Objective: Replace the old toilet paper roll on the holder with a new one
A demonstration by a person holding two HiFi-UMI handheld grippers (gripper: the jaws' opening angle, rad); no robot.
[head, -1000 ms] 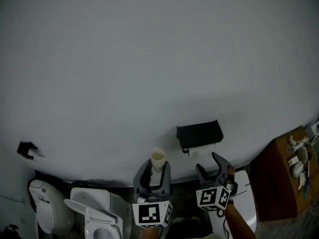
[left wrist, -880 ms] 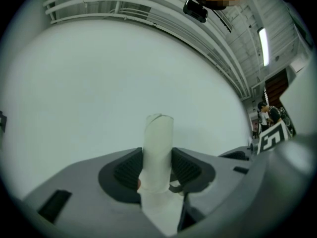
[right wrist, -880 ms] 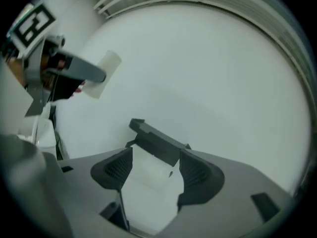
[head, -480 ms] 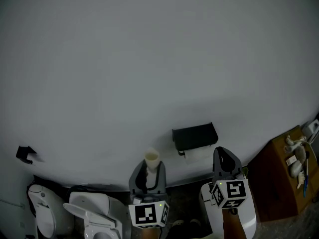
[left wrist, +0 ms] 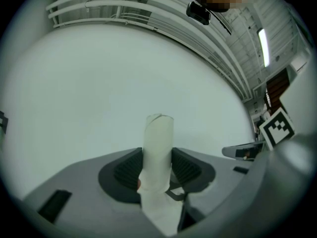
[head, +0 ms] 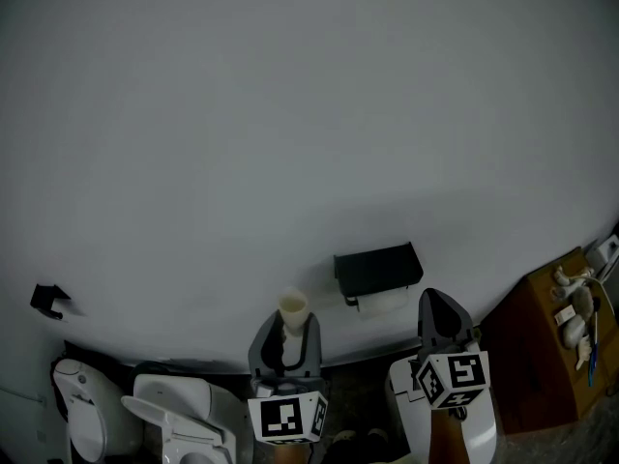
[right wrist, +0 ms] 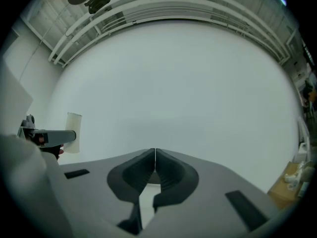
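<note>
Upward and rolled over since a second ago, the right claw [right wrist: 155,157] has gone from wide apart to fully closed on nothing. The left claw [left wrist: 157,170] stands wide, its pads pressed on one upright cardboard tube [left wrist: 158,138] trailing a scrap of paper. Beyond, near the wall's bottom edge, one black holder [head: 377,269] carries one white roll [head: 385,303]. The swap looks done to me; only discarding the tube remains. Two claws, one tube, one holder, one roll.

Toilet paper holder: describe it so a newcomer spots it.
Find the big pale wall. Low on it, right of centre, sits the toilet paper holder, a black box-shaped cover over white paper. The only other black wall fitting is smaller, far left.
</note>
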